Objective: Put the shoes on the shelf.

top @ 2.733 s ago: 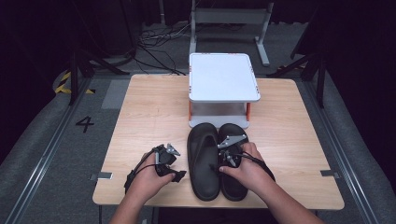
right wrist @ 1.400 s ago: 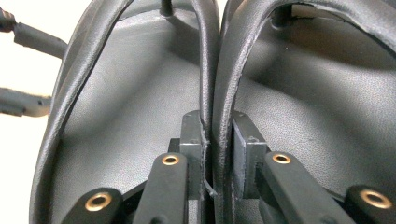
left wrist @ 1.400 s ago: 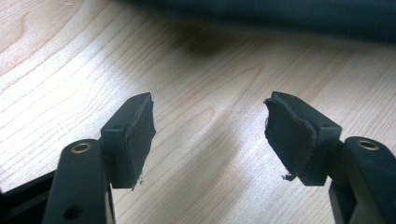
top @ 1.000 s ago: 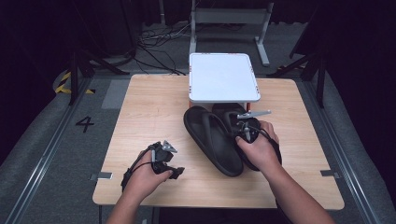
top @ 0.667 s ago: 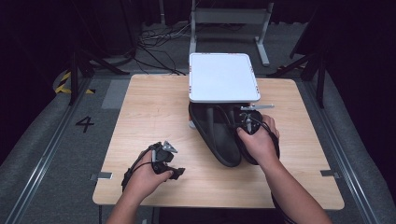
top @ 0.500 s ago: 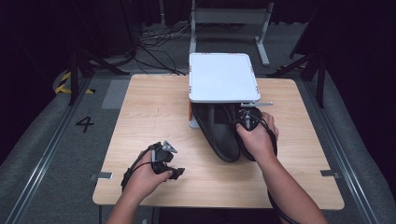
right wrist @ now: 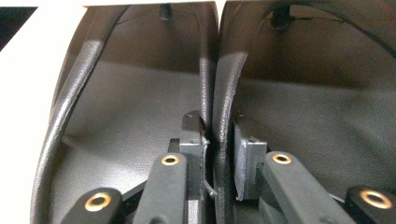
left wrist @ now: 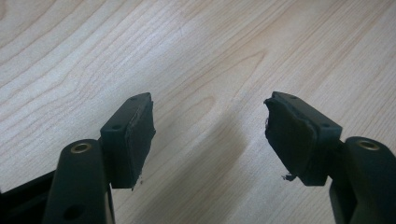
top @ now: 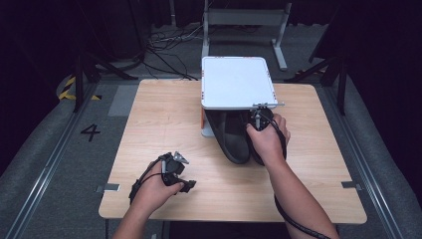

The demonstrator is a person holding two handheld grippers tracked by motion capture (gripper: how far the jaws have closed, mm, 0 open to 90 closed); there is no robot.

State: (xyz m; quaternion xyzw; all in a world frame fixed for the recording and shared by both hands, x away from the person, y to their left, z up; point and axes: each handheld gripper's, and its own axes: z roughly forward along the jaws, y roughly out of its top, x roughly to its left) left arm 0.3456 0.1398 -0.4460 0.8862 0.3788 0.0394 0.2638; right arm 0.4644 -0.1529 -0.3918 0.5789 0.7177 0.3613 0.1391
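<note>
Black flip-flops (right wrist: 215, 93) side by side, matte soles, inner straps pinched by right gripper (right wrist: 219, 163)

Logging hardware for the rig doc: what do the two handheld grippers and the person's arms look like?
Both are black. The left gripper has two square worn pads on arms with brass rivets, a grey three-cornered plate and a black cable. The right gripper is built alike, trailing a black cable. Forearms are bare.

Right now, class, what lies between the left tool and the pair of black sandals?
Bare wooden table, in the high view. The left tool sits open near the front edge; the sandals lie under the white shelf.
</note>
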